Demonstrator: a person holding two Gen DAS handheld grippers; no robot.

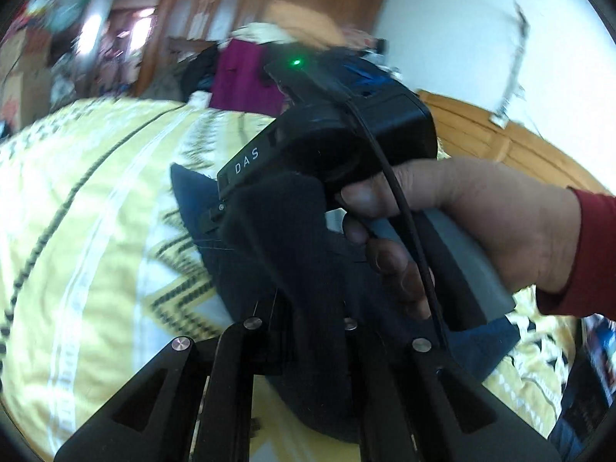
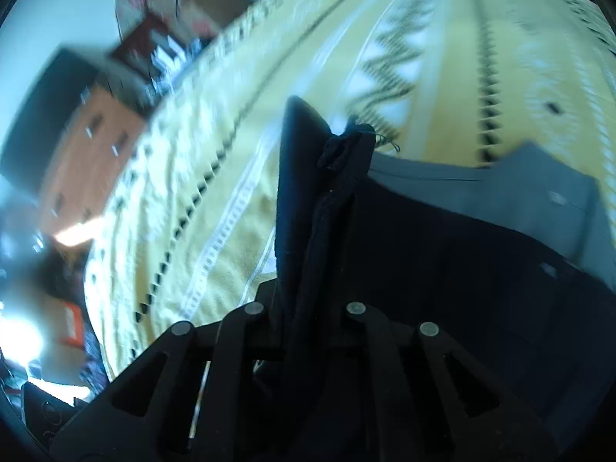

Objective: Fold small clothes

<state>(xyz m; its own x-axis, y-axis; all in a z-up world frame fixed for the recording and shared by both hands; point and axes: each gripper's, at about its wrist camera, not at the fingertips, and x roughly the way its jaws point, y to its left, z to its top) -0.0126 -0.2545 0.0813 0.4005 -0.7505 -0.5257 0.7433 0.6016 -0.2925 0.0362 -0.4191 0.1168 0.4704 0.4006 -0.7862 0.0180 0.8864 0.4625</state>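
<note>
Both hand-held grippers, left [image 1: 304, 300] and right [image 2: 308, 285], clamped on dark garment [image 2: 442, 254] above yellow bedspread [image 2: 231, 154].

Left hand-held gripper [image 1: 304, 308]: fingertips buried under the dark garment [image 1: 292, 238], jaw state unreadable. Right hand-held gripper [image 2: 308, 208]: fingers wrapped in the same dark cloth [image 2: 442, 269], tips not visible. Right hand [image 1: 462, 223]: sleeve cut off at the frame edge. Room beyond the bed [image 1: 96, 192] is motion-blurred; boxes [image 2: 181, 7] past the right hand-held gripper's far left unidentifiable.
</note>
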